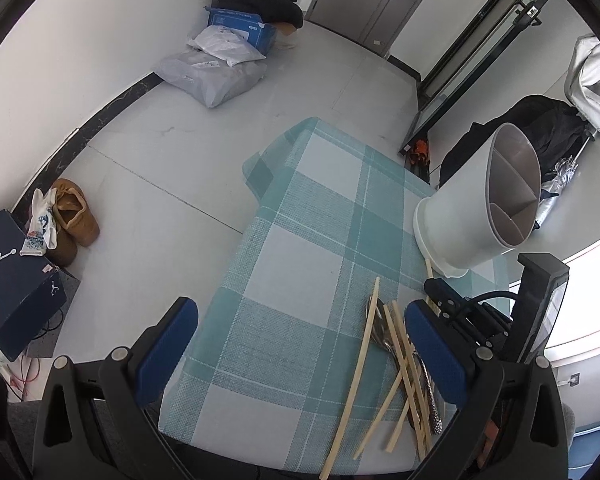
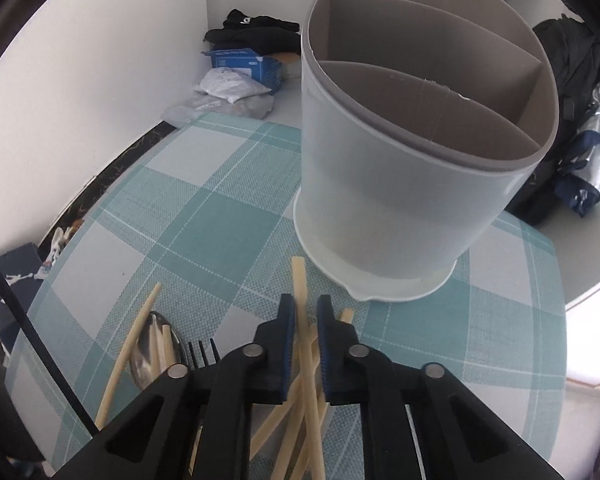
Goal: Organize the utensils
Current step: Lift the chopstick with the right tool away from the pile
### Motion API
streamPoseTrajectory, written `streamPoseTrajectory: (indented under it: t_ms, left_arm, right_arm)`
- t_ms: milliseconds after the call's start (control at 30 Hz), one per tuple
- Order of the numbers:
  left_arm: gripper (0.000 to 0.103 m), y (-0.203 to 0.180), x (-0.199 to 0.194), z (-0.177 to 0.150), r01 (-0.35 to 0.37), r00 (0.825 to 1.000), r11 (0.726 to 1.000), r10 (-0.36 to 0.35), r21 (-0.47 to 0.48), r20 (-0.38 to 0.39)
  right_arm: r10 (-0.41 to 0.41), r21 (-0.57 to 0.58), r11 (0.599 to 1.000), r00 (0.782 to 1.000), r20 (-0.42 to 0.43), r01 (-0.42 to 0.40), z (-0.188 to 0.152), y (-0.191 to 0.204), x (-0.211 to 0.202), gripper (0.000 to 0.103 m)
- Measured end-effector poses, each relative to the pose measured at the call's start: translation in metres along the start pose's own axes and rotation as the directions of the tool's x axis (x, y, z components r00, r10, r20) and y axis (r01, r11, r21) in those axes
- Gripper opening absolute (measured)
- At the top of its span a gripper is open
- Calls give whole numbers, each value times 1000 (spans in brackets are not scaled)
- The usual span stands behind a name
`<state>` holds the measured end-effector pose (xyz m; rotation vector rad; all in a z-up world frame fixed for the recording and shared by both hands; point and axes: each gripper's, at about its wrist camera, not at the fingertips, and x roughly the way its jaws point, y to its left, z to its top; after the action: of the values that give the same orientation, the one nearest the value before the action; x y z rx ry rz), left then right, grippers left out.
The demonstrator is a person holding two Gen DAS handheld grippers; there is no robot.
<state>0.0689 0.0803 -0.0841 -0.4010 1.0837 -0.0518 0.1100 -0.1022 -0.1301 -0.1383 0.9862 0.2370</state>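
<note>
The surface [image 2: 204, 216], under a teal-and-white checked cloth, carries a divided utensil holder [image 2: 400, 184] at upper right, and at the lower edge loose chopsticks [image 2: 300, 280], a spoon [image 2: 148, 344] and a fork [image 2: 204, 354].

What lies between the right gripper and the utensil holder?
Right wrist view: only bare checked tablecloth and the chopstick the right gripper is shut on, its tip stopping just short of the utensil holder.
</note>
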Motion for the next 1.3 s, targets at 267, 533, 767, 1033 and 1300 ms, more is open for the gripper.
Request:
streamPoseTrajectory:
  t_ms: [267, 533, 767, 1033, 1300]
  left_arm:
    - [102, -5, 7, -5, -26, 999, 998, 27, 54, -28]
    - [102, -23, 24, -21, -56, 992, 984, 75, 168, -105]
    - [102, -34, 42, -32, -116, 975, 961, 159, 253, -156]
    - [102, -35, 58, -30, -204, 955, 933, 256, 295, -150]
    - [82, -49, 72, -35, -203, 948, 912, 274, 356, -164]
  right_arm:
    - [67, 92, 993, 997, 37, -70, -4, -22, -30, 5]
    - [232, 345, 909, 972, 48, -234, -23, -80, -49, 5]
    - [311, 473, 825, 947, 77, -309, -40, -118, -53, 5]
    - [356, 523, 760, 920, 163, -387, -40, -148, -75, 5]
    - [347, 504, 768, 918, 192, -396, -46, -157, -79, 5]
